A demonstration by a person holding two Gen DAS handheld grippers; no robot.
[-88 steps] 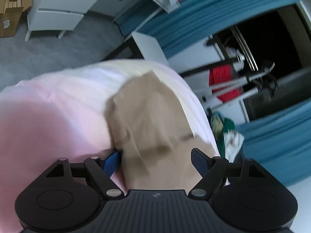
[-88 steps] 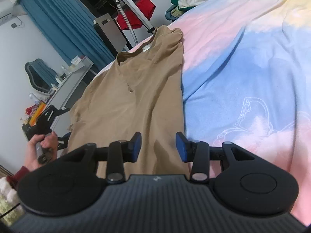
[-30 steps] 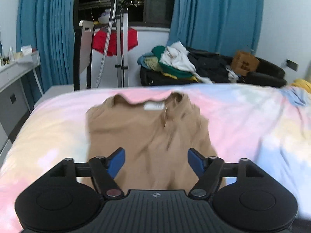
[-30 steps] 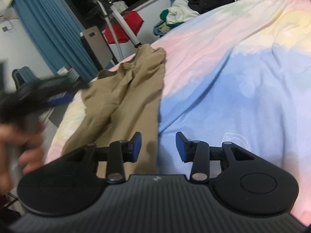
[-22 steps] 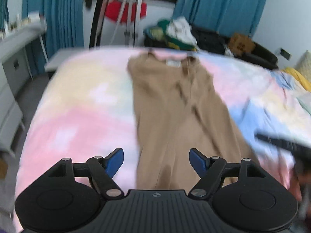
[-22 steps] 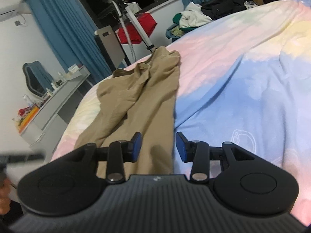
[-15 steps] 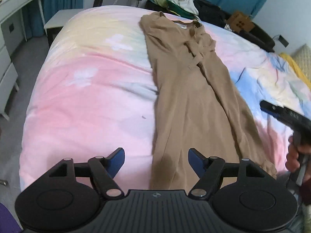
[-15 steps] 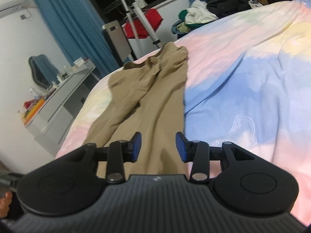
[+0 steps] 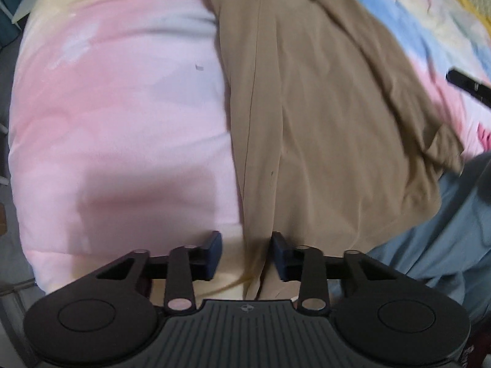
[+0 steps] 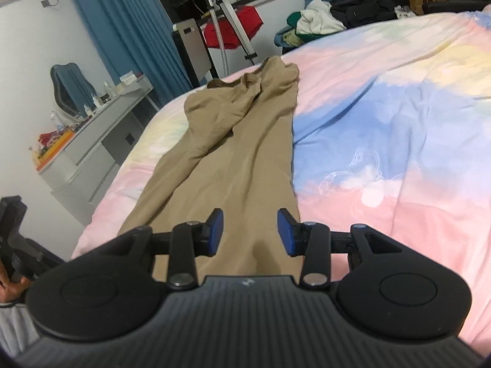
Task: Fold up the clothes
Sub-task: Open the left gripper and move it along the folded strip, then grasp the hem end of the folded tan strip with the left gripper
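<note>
- Tan garment (image 9: 322, 116), folded lengthwise into a long strip, lies flat on the bed (image 9: 116, 116) w/ pastel tie-dye cover; near hem at the bed's near edge, collar end far off toward the window.
- Left claw (image 9: 245, 256) points steeply down at the near hem's left corner; jaws closing, fabric edge between the blue pads (image 9: 214, 251), pads not clearly pressing it yet.
- Right claw (image 10: 250, 233) hovers above the near part of the garment (image 10: 242, 153), jaws partway spread, nothing pinched.
- In right wrist view, left claw's black body shows at far left edge w/ a hand (image 10: 12, 286) on it.
- Person's blue-grey trouser leg (image 9: 438, 233) at near right, touching the hem.
- Bkgd: blue curtains (image 10: 122, 30), grey counter (image 10: 92, 141) w/ bottles at left, clothes pile (image 10: 319, 20) beyond the bed.
</note>
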